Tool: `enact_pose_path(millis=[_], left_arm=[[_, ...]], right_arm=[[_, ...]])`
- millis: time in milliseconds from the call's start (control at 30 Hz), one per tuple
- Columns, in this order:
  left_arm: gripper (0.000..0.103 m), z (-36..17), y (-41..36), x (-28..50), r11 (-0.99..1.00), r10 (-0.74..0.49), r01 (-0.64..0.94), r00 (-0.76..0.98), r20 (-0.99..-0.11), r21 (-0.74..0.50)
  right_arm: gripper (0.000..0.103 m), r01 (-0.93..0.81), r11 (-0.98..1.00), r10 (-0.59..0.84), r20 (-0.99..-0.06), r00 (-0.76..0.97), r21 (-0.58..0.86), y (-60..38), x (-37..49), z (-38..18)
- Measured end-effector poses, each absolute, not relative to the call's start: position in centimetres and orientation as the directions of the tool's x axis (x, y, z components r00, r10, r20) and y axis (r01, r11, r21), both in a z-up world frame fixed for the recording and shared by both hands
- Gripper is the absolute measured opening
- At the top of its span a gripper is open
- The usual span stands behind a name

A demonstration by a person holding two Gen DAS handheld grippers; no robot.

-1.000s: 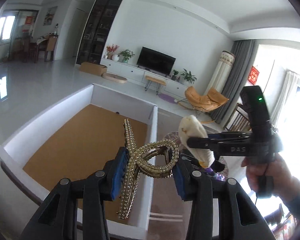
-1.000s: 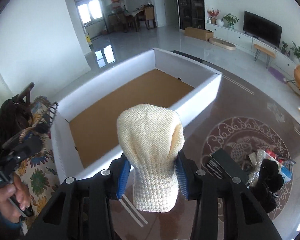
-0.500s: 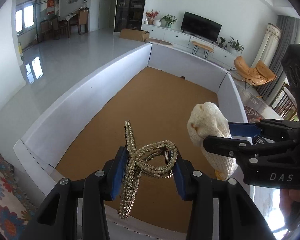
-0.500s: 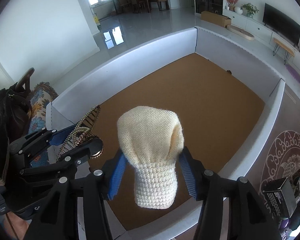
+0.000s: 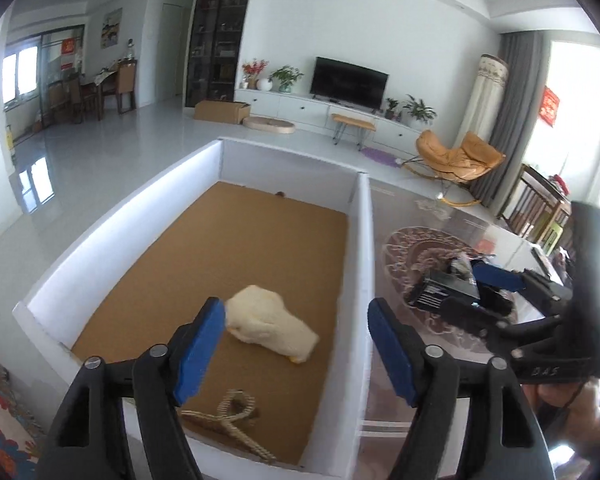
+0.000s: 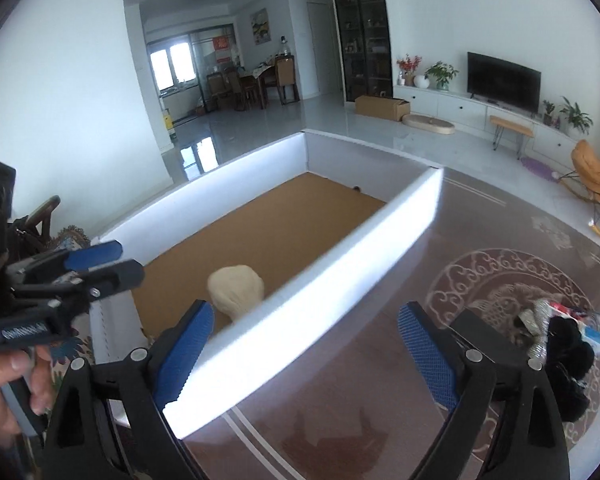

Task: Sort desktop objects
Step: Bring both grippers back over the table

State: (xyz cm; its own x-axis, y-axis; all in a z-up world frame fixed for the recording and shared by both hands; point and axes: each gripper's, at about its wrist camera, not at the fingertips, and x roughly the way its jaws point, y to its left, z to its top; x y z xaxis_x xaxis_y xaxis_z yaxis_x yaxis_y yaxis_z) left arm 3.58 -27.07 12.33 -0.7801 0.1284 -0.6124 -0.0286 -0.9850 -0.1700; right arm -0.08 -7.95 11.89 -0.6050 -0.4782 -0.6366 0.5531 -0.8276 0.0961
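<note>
Knitted wool, soft and cream, makes up the one small cover (image 5: 270, 328) that is seen lying on the brown cork floor of the white box (image 5: 116, 236), near the one gold, beaded hair clip (image 5: 230, 416) by the close wall. Both tools are being opened and nothing is held between the blue, bumpy pads: the left gripper (image 5: 296, 350) is held over the box and the right gripper (image 6: 306, 354) over its side wall. One black box (image 5: 444, 292) and what may be dark cloth (image 6: 568, 364) are seen on the shiny patterned table (image 6: 340, 392).
</note>
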Motion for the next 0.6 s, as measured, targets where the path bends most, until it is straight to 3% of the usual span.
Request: enact_pose_path(millis=[133, 267, 433, 600], left_arm=[[0.096, 12.8, -18.5, 5.3, -0.952, 0.305, -0.241, -0.770, -0.561, -0.187], [0.098, 8.6, -11.4, 4.1, -0.910, 0.412, -0.339, -0.665, -0.623, -0.240], [0.098, 0.7, -5.9, 0.7, -0.929, 0.330, -0.338, -0.570, -0.752, -0.151], [0.098, -1.6, -4.7, -2.2, -0.948, 0.250, -0.306, -0.563, -0.787, -0.083]], right_arm=[[0.097, 0.383, -0.924, -0.278, -0.669, -0.689, -0.011, 2.4, 2.6, 7.4], [0.097, 0.198, -0.976, -0.063, -0.757, -0.650, -0.088, 11.3, 3.6, 2.8], [0.098, 0.045, -0.997, 0.021, -0.799, -0.600, -0.060, 18.2, 4.2, -0.8], [0.103, 0.004, -1.000, 0.021, -0.806, -0.592, -0.028, 19.1, 3.2, -0.8]])
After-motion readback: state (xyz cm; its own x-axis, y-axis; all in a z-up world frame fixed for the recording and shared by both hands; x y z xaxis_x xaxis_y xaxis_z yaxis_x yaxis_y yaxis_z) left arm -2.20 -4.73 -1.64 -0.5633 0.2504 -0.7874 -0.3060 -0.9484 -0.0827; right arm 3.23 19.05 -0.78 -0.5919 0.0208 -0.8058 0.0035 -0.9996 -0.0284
